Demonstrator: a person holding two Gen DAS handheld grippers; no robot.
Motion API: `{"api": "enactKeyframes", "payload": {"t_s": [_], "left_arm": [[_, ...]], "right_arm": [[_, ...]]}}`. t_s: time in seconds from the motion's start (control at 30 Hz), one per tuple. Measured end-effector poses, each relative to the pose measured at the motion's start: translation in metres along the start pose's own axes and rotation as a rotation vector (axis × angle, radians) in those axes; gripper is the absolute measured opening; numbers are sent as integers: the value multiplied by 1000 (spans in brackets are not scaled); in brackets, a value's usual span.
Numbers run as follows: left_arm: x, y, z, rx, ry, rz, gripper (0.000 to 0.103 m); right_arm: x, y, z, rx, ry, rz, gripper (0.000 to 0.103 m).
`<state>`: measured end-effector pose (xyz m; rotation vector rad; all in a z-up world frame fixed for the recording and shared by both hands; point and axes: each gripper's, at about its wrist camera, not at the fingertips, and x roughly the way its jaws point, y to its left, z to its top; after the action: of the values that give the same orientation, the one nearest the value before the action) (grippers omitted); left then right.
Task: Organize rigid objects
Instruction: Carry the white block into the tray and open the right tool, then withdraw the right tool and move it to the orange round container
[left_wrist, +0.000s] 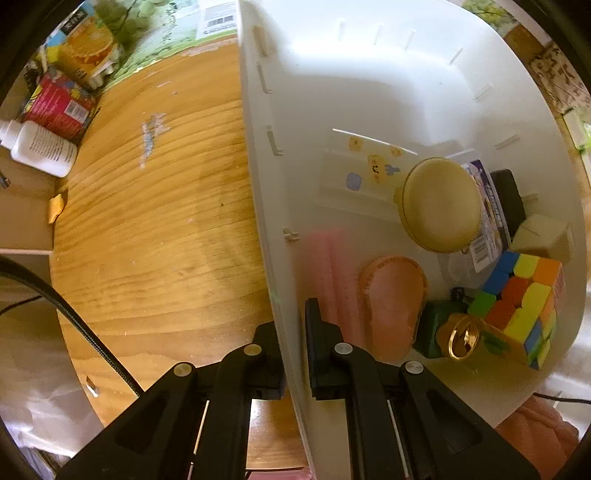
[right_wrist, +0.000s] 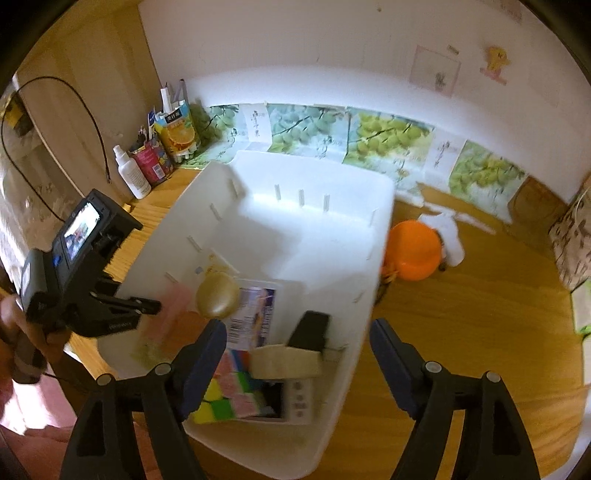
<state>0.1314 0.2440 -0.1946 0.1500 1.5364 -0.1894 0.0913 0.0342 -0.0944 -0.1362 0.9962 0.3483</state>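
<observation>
Clamped on the white bin's rim, left gripper steadies it while right gripper hovers wide and empty, cube at six o'clock inside; any tug tips everything.

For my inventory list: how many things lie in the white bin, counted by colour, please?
Pink: 2, comb, brush
Gold: 2, round case, cap
Multicolour: 1, cube
Black: 1, box
Beige: 1, block
Total: 7 clear; others overlap.
</observation>
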Motion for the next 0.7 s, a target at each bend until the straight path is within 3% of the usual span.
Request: {"api": "enactKeyframes", "payload": {"t_s": [0.7], "left_arm": [[4,-10,-8,-229,-2,128,11]], "right_arm": [[18,-106,-2,-399,-229,-73,80]]}}
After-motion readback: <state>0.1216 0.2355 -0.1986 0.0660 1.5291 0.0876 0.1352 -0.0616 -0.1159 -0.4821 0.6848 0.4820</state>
